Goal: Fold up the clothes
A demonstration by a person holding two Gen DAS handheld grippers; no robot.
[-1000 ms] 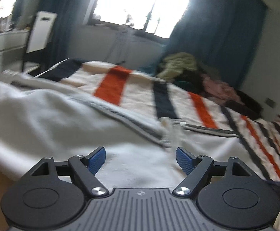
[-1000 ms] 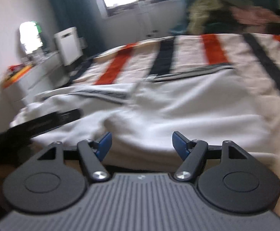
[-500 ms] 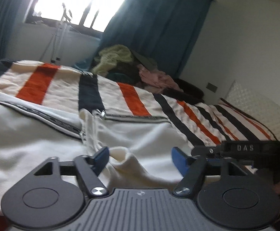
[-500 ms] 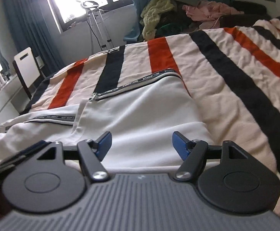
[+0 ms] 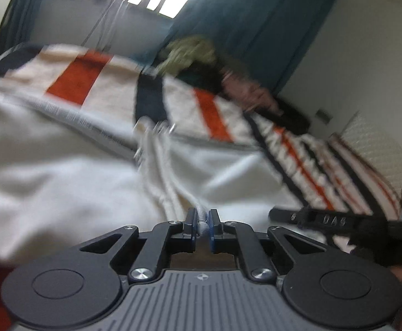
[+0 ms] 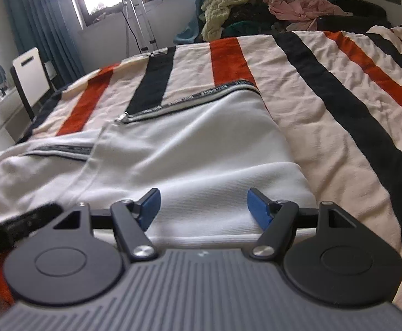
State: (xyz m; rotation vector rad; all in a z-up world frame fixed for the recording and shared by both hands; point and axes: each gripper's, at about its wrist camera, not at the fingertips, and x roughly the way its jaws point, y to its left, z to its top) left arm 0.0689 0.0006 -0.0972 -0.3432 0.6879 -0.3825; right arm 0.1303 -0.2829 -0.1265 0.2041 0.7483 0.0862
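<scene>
Left wrist view: the left gripper (image 5: pixel 202 222) has its jaws pinched tight on a bunched ridge of the white garment (image 5: pixel 63 171), which spreads ahead of them over the striped blanket (image 5: pixel 214 115). The grasping step looks half done.

Right wrist view: the right gripper (image 6: pixel 202 207) stands wide, holding nothing, the garment's near hem (image 6: pixel 206 220) lying between and below its pads. Next it likely needs to close there. Only this view shows the zip edge (image 6: pixel 189 100) sharply.
</scene>
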